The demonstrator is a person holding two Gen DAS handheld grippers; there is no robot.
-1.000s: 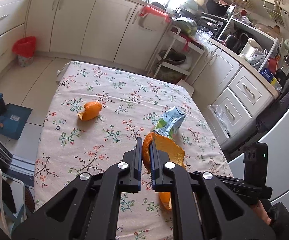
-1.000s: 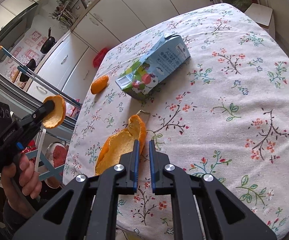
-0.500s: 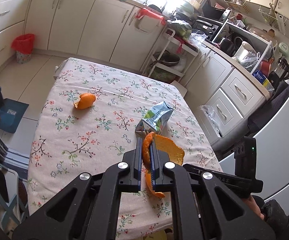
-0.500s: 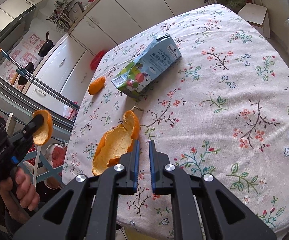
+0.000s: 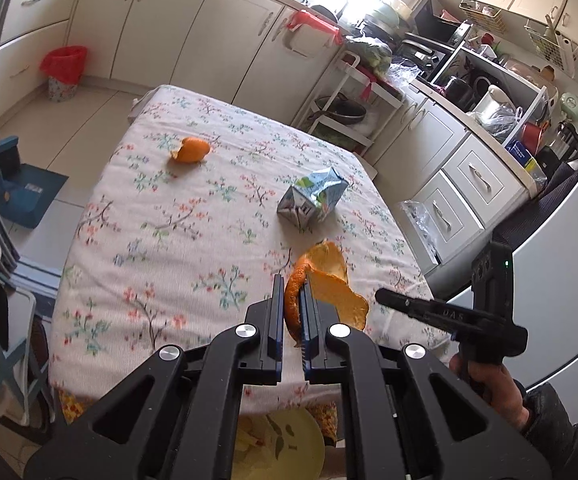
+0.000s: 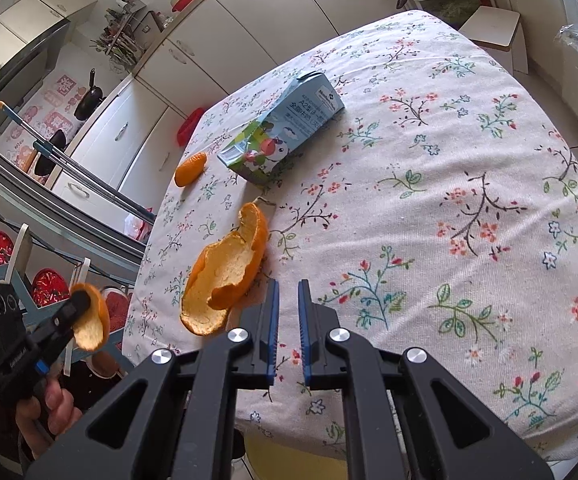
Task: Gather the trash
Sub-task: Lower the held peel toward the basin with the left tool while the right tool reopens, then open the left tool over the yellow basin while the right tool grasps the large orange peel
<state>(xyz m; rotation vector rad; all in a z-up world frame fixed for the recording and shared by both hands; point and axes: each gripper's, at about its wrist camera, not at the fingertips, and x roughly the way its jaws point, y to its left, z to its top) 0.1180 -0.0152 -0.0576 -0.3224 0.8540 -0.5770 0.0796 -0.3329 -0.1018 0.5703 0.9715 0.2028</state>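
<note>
1. Kitchen room, with a table under a flowered tablecloth (image 6: 429, 200); the trash lies on this cloth.
2. One piece of orange peel (image 5: 294, 300) is pinched between the jaws of the left gripper (image 5: 291, 308), which are narrow around it. It hangs off the near left edge of the table, above a yellow-green bin (image 5: 285, 448) seen just below the jaws.
3. In the bin I see something pale, maybe scraps; I cannot tell more.
4. A bigger orange peel (image 6: 225, 276) lies on the cloth just to the left and a little ahead of the right gripper (image 6: 287, 312). Its long axis goes from near-left to far-right. The right jaws hold nothing and the gap between them is narrow.
5. I judge the right gripper is nearer to this big peel, so it must shift left and open wider.
6. Farther ahead lies a milk carton (image 6: 285, 132) on its side, and beyond it a small orange peel (image 6: 190, 169).
7. A red bin (image 5: 65, 72) stands on the floor, far ahead and left of the left jaws.
</note>
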